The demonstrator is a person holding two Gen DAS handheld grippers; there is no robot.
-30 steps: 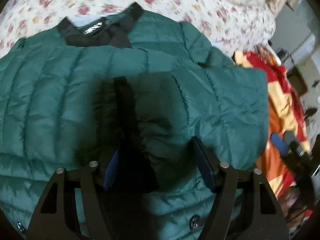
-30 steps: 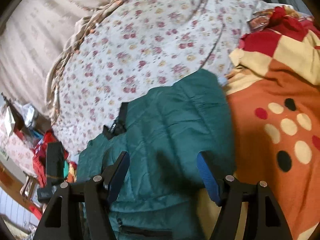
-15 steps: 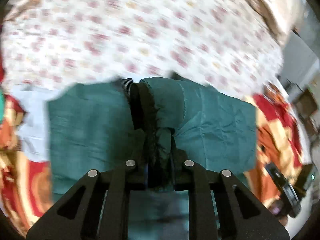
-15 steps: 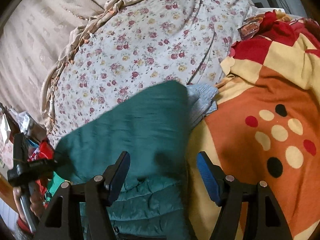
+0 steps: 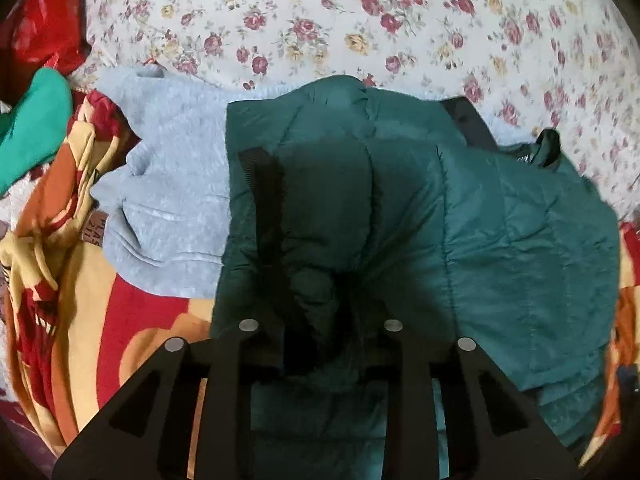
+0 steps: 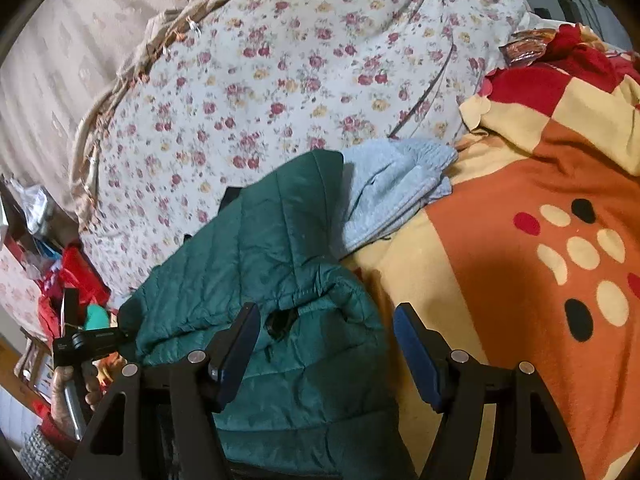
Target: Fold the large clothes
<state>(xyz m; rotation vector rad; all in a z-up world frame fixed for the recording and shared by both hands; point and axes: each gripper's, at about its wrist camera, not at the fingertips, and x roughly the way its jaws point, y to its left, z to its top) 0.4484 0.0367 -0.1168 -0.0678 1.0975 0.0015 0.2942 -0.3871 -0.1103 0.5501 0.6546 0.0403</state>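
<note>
Spread over the floral bedsheet point(image 5: 360, 20), your green puffer jacket point(image 5: 500, 240) lies doubled. Your left gripper point(image 5: 320, 328) pinches a bunched fold to carry it across; your right gripper point(image 6: 326, 344) hovers wide apart, ready to steady the hem.

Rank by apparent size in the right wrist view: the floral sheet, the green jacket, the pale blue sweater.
1. Floral sheet, covering the most area.
2. Green jacket, though it is nearest to the camera, which enlarges it.
3. Pale blue sweater, clearly the smallest and partly hidden by the jacket.

Jacket point(image 5: 500, 240) overlapping sweater point(image 5: 172, 184) on blanket point(image 6: 500, 280)
</note>
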